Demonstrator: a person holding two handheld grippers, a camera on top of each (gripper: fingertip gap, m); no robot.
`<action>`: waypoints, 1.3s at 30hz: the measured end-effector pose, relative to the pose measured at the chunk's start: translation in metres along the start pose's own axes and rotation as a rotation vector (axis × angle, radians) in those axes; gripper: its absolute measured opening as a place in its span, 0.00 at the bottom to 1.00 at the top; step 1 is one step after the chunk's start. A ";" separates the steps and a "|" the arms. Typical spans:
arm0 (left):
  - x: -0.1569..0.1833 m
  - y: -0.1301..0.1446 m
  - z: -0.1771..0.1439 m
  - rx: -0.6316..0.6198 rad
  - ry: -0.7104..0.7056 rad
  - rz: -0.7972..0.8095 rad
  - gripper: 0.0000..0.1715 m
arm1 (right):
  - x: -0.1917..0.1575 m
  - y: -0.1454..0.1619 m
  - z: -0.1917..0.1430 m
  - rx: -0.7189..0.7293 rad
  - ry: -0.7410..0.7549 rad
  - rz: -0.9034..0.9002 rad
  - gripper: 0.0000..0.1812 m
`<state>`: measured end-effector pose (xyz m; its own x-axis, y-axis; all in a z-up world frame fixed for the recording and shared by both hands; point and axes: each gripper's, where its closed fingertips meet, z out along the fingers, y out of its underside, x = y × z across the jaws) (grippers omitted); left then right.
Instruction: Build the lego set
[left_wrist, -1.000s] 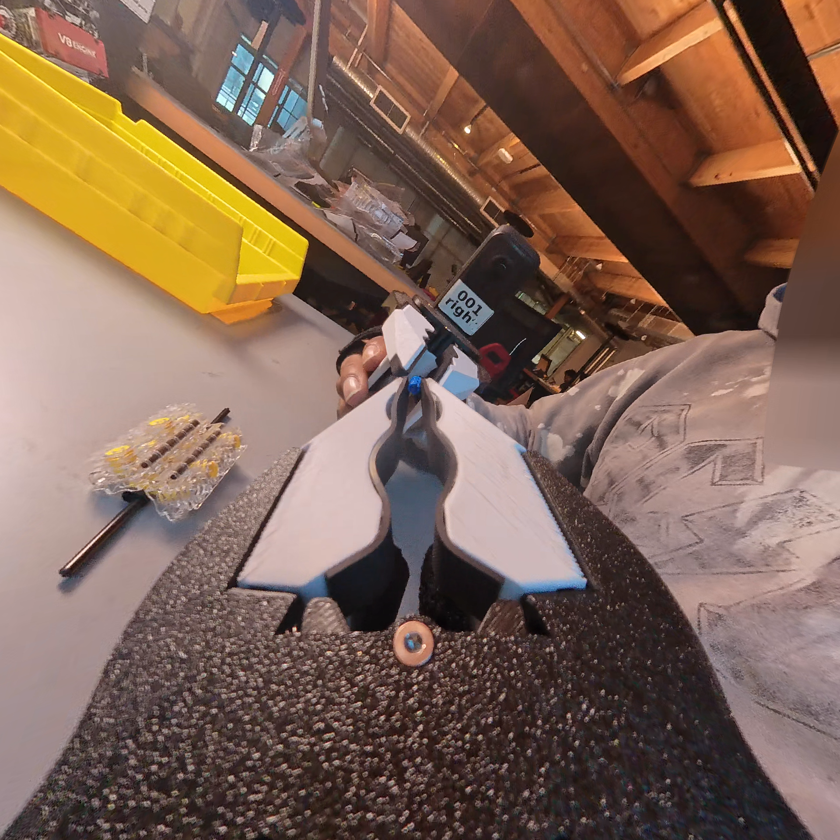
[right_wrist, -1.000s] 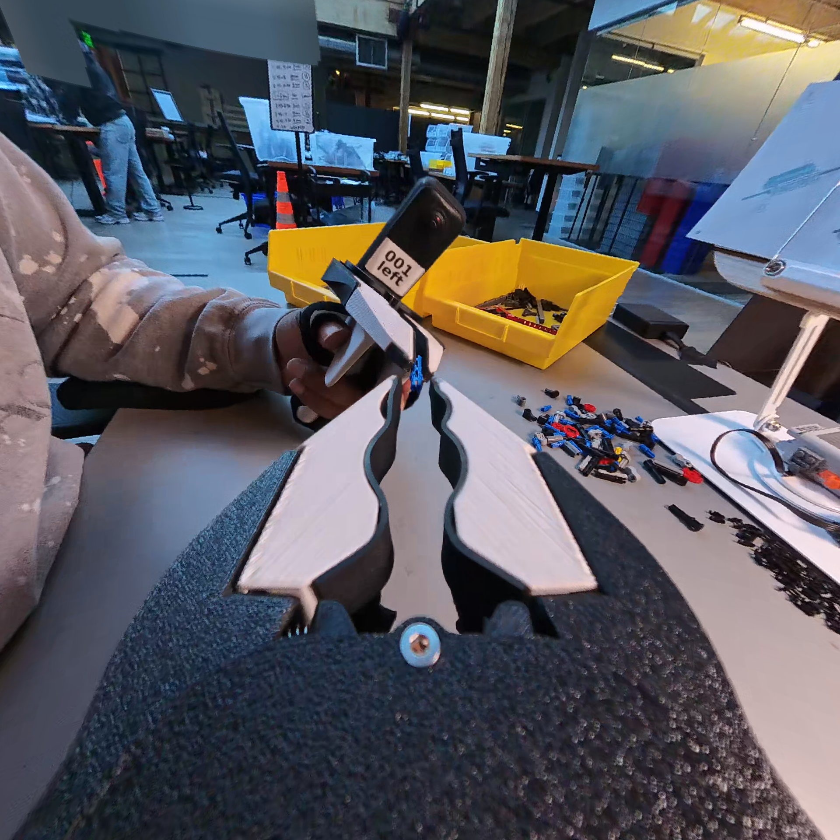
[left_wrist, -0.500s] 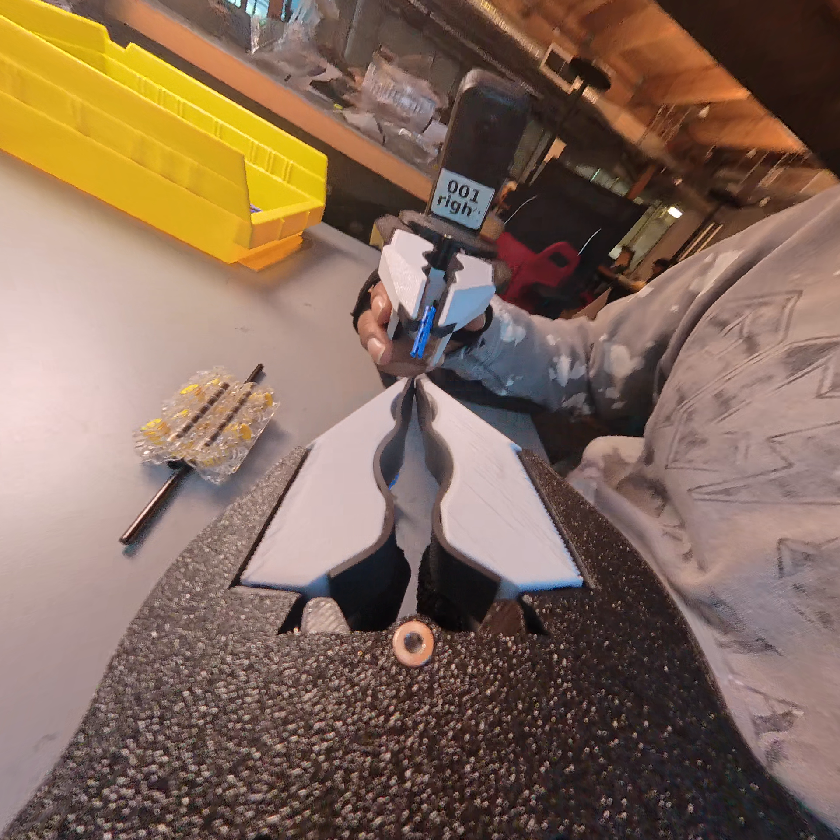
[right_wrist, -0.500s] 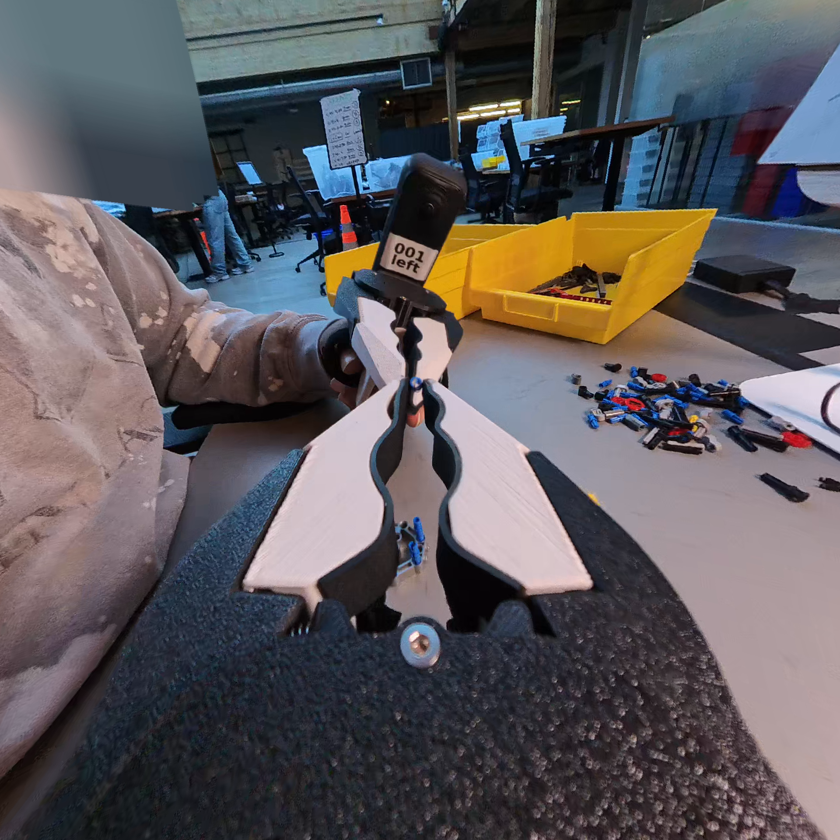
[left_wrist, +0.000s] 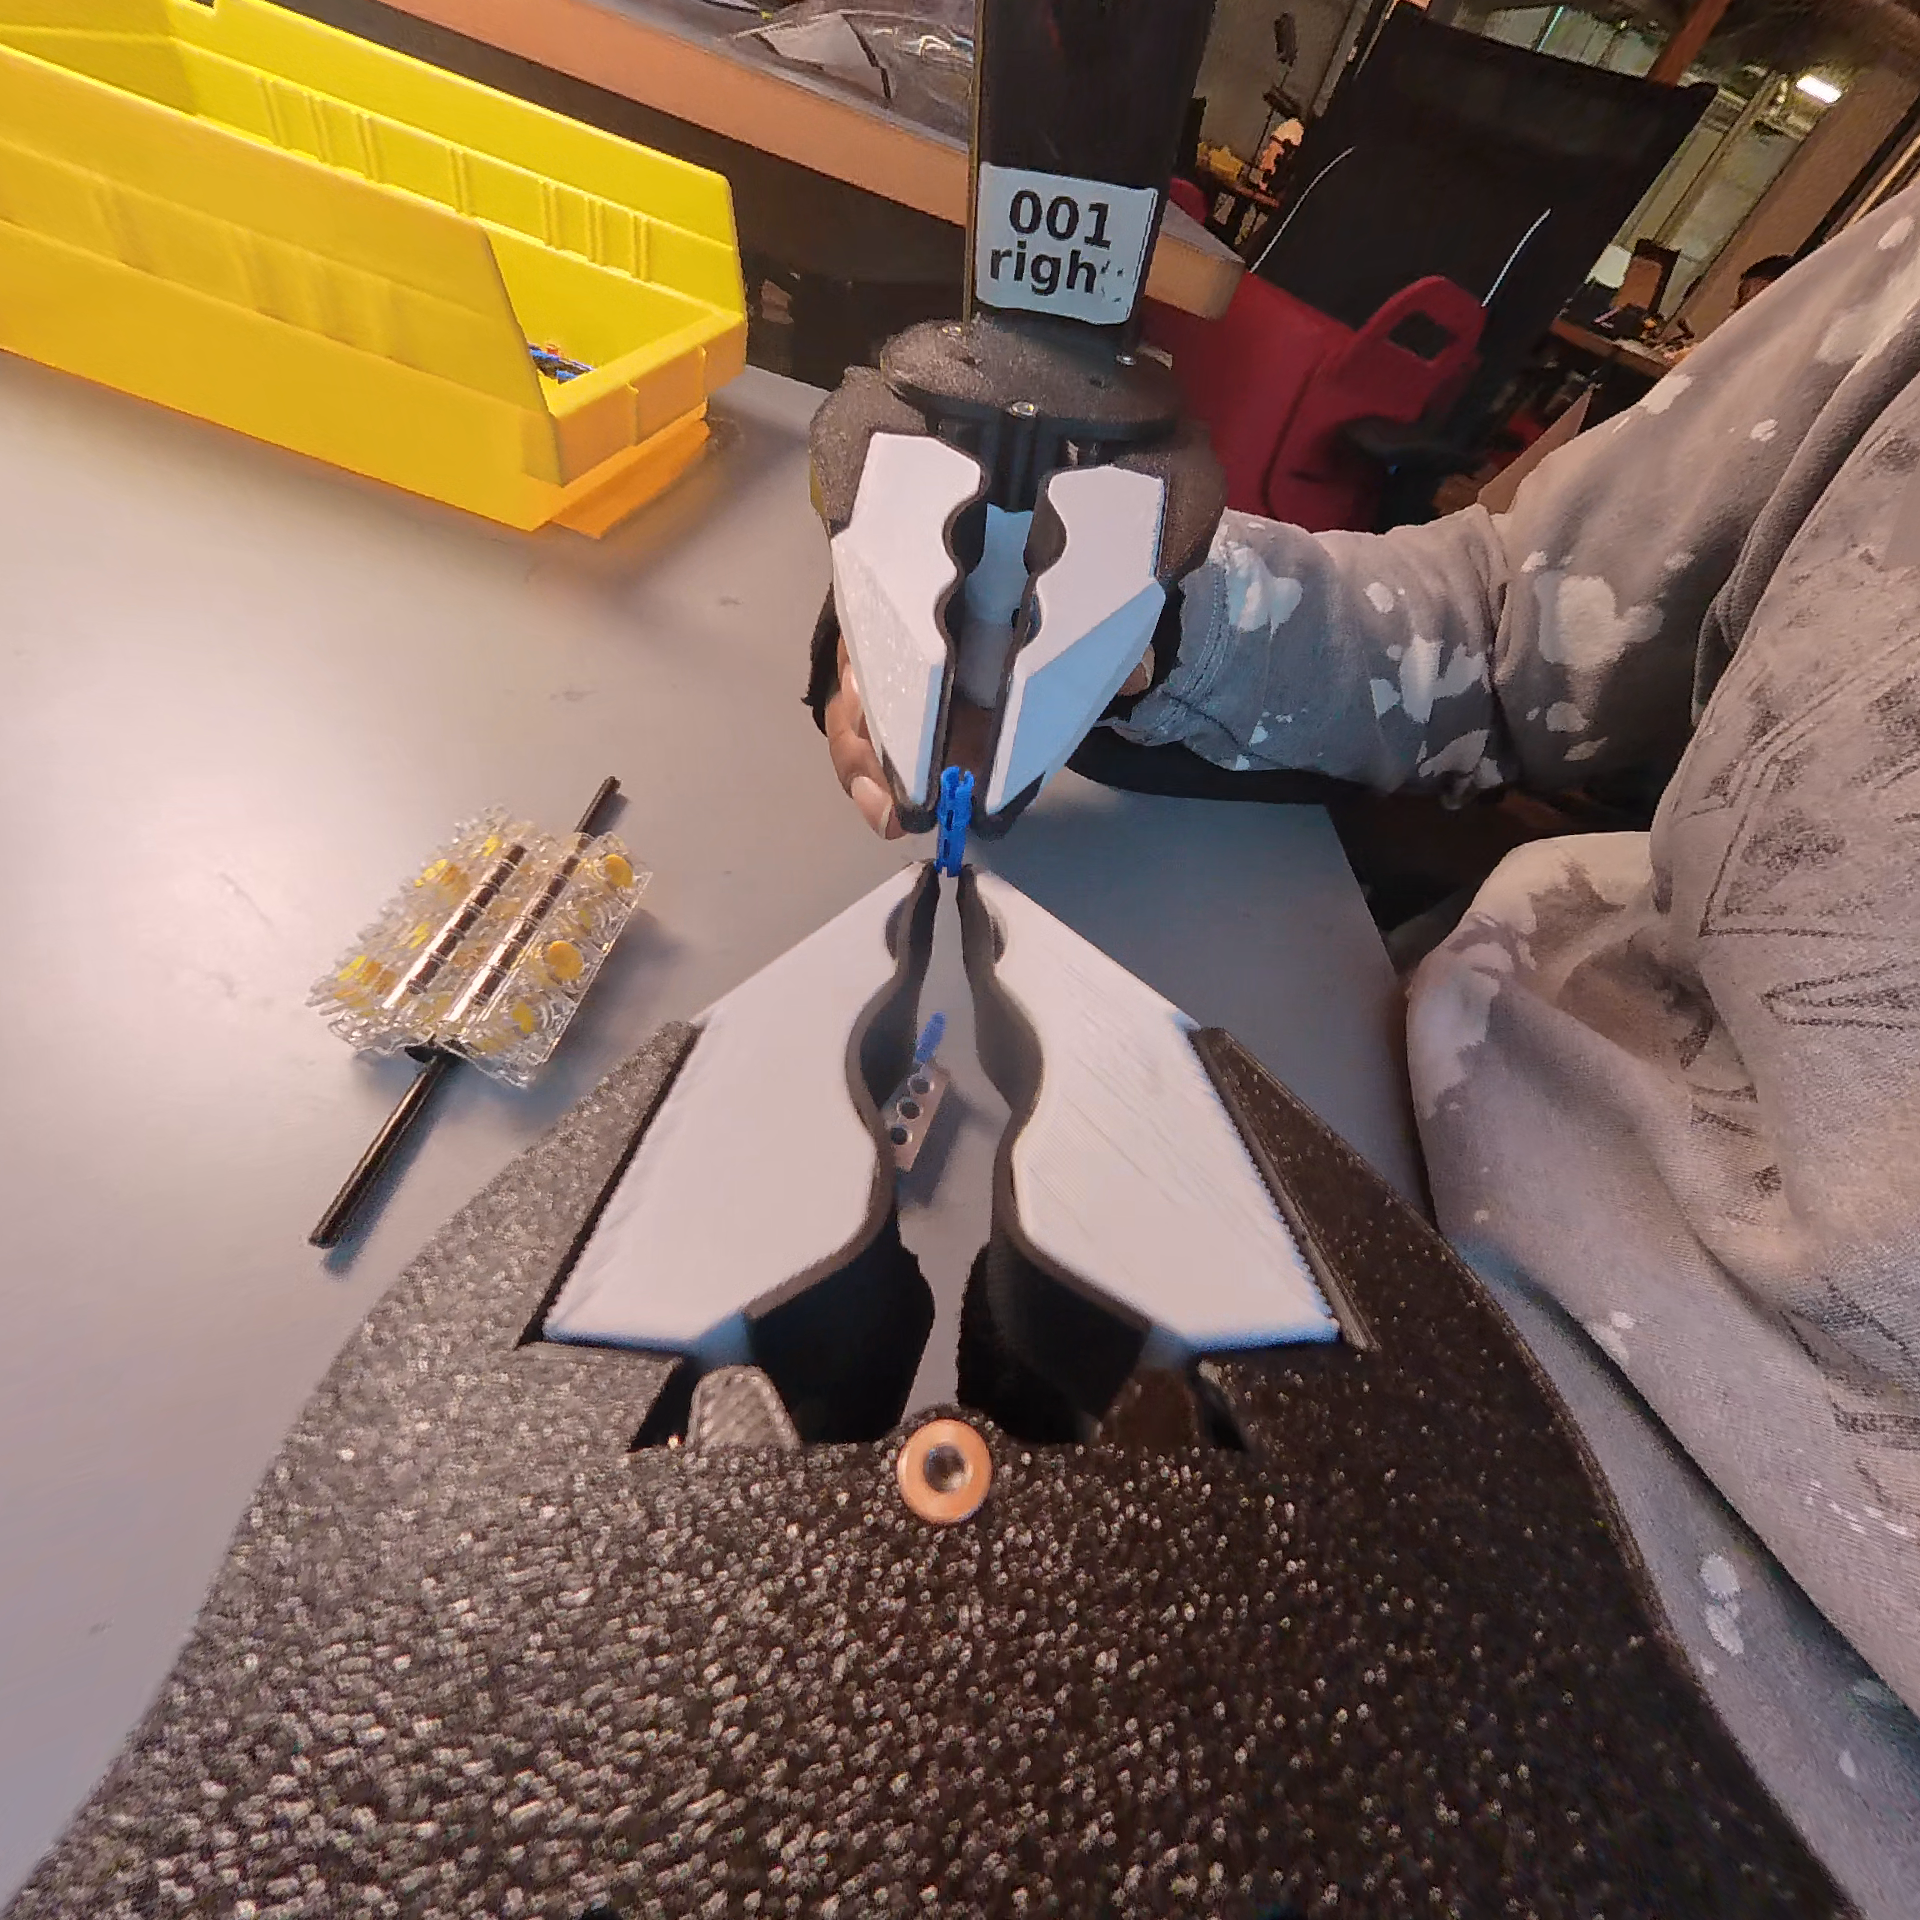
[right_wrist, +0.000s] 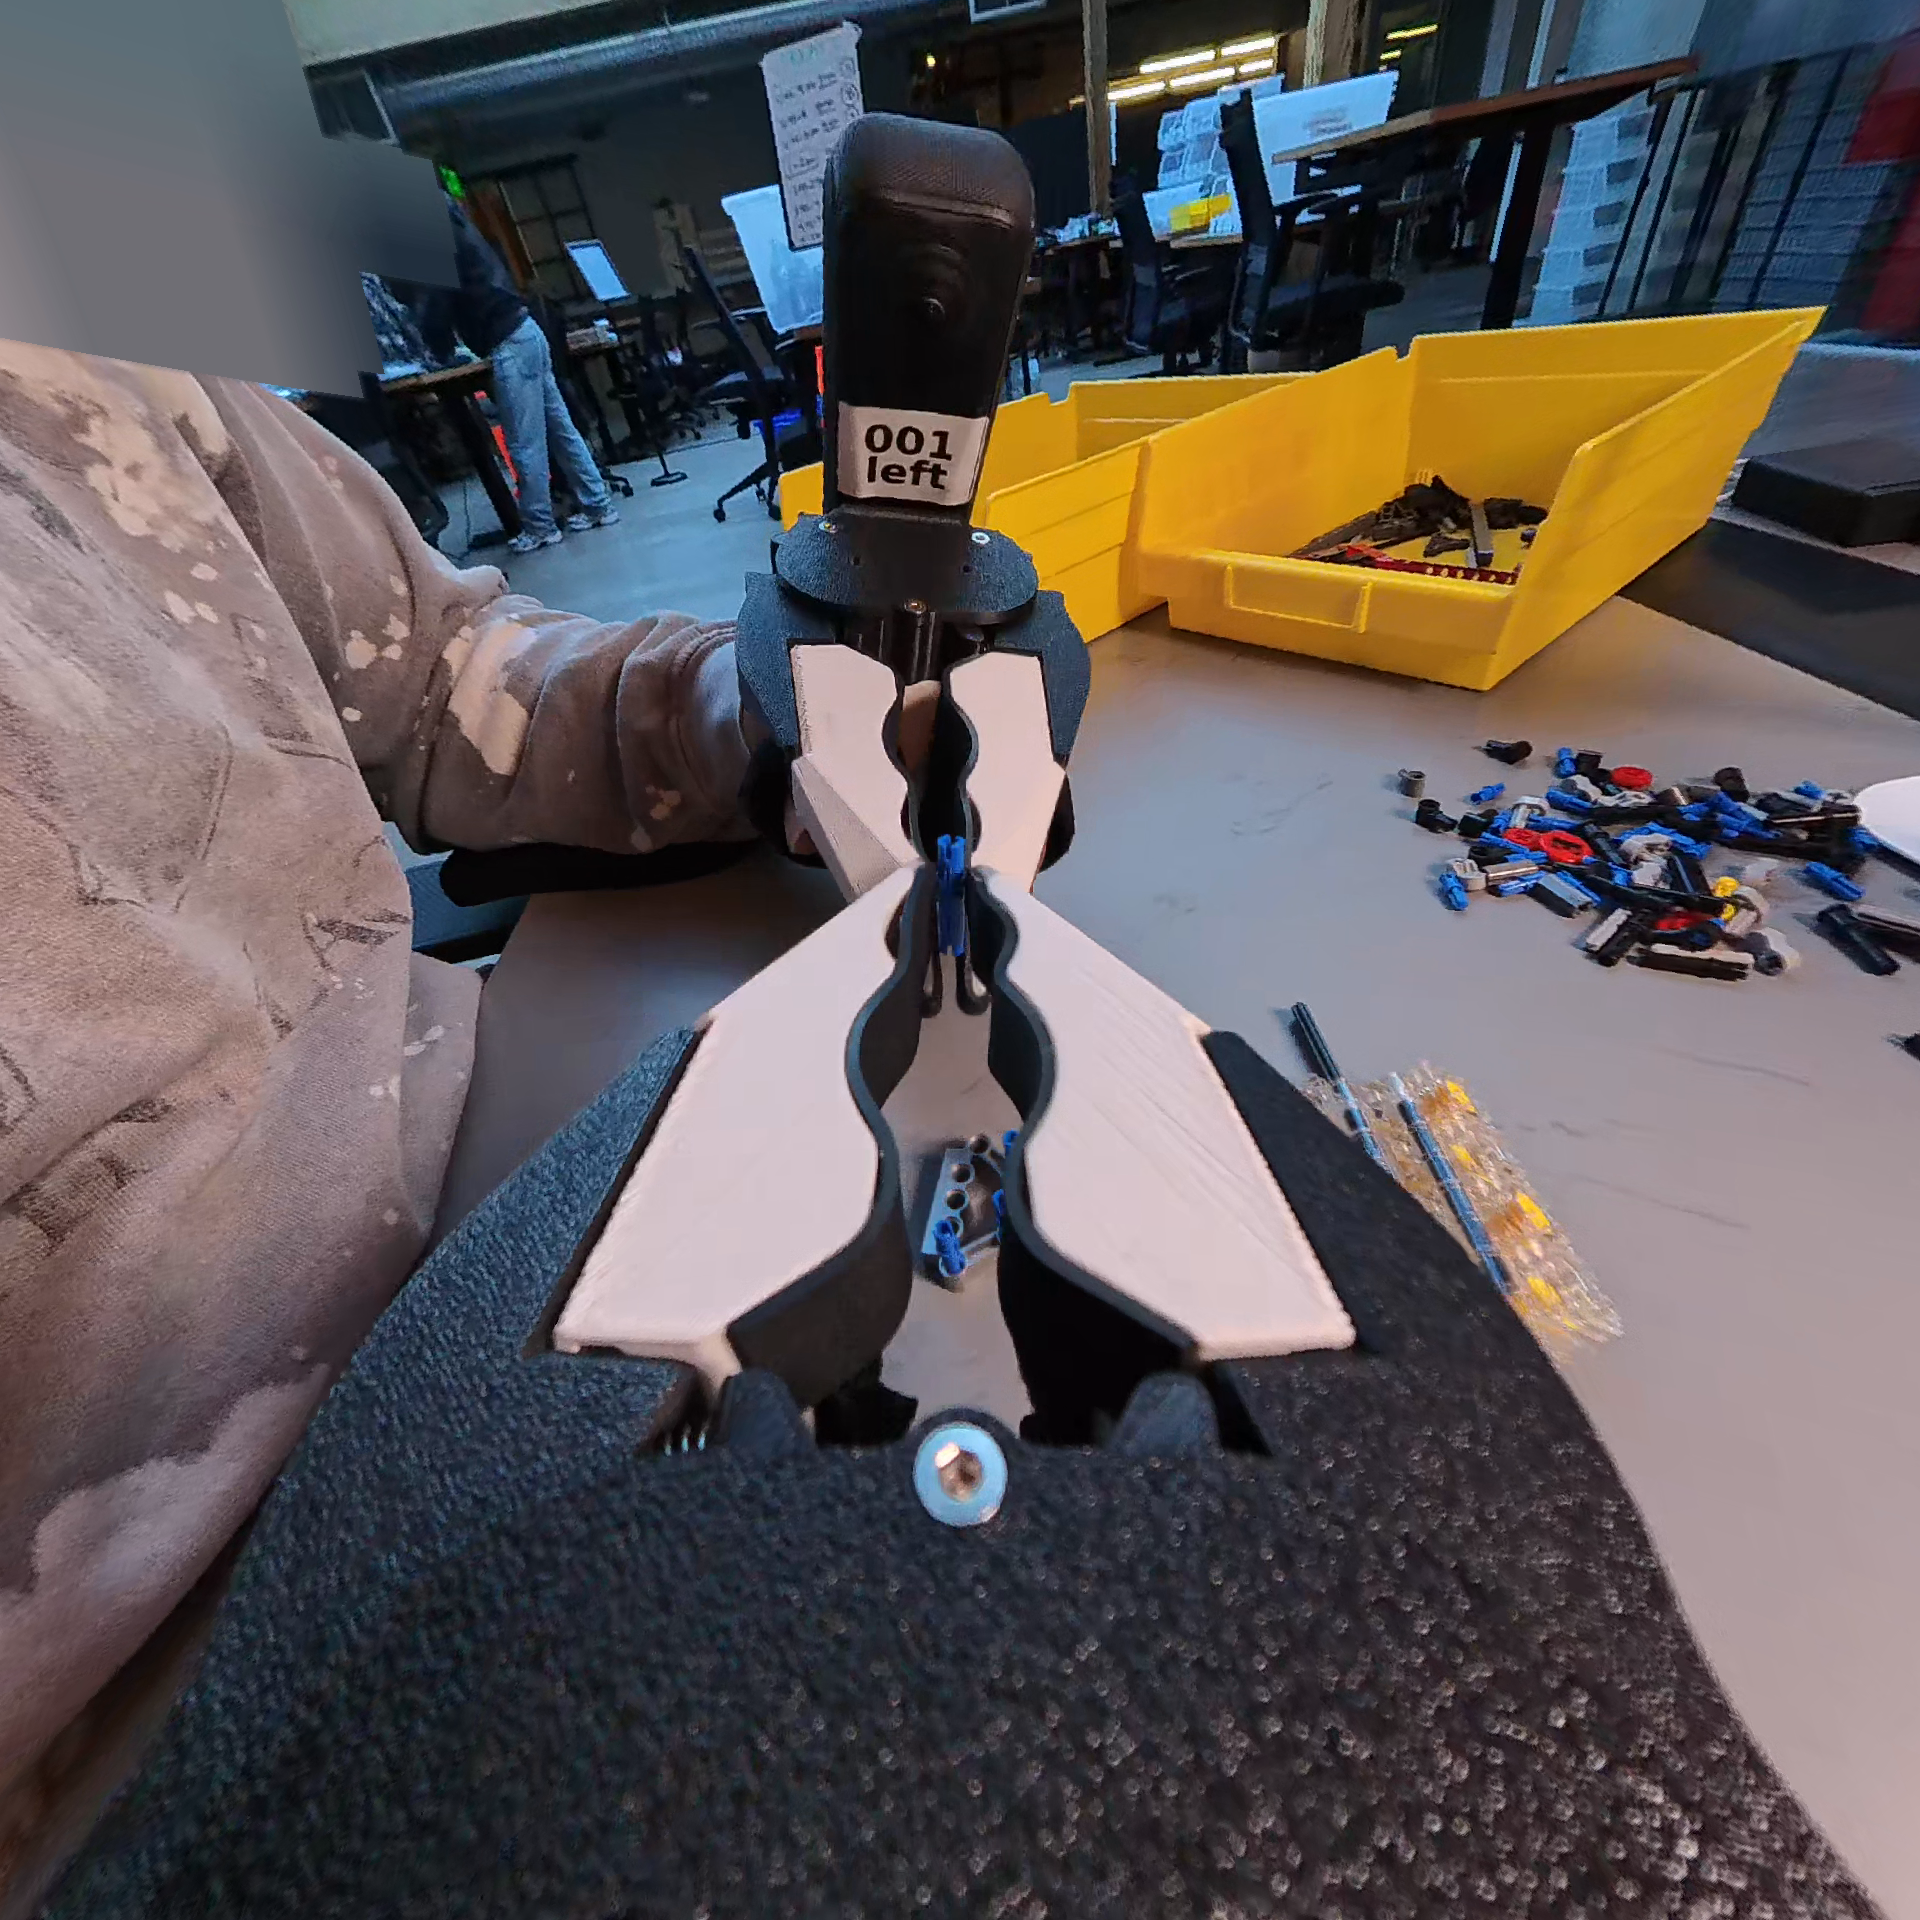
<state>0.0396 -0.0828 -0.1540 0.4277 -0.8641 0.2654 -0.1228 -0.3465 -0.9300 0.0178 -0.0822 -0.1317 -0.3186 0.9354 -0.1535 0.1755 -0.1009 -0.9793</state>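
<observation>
With both grippers held tip to tip above the grey desk, a small blue pin bridges them. The right gripper has its jaws pinched together on the pin, which runs along the narrow slot between its tips. The left gripper is nearly closed too, its tips meeting the pin's lower end, but I honestly can't tell whether it's actually gripping or just touching.

Down on the desk under the two grippers sits a little grey beam with holes, with blue pins stuck in it.

Containers: a yellow bin at the far side holds dark rods and a red strip, and another yellow bin stands right beside it; I can't see what's in that one. A clear plastic bag with yellow bits lies on a thin black rod beside the left gripper. A loose pile of blue, black and red small parts is spread over the desk near the bins.
</observation>
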 end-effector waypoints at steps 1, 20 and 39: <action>0.001 0.000 0.001 -0.001 0.000 0.001 0.02 | -0.001 0.001 0.001 -0.008 0.001 -0.007 0.01; -0.006 -0.018 -0.012 0.126 0.069 -0.204 0.07 | 0.019 0.002 -0.008 -0.054 0.167 -0.152 0.02; -0.009 -0.033 -0.019 0.259 0.209 -0.472 0.02 | 0.011 -0.009 -0.004 -0.094 0.364 -0.585 0.02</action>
<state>0.0223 -0.0709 -0.1211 0.1941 -0.7002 0.6871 0.2729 -0.6342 -0.7234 0.0170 -0.0699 -0.1242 -0.0554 0.8829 0.4662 0.1553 0.4689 -0.8695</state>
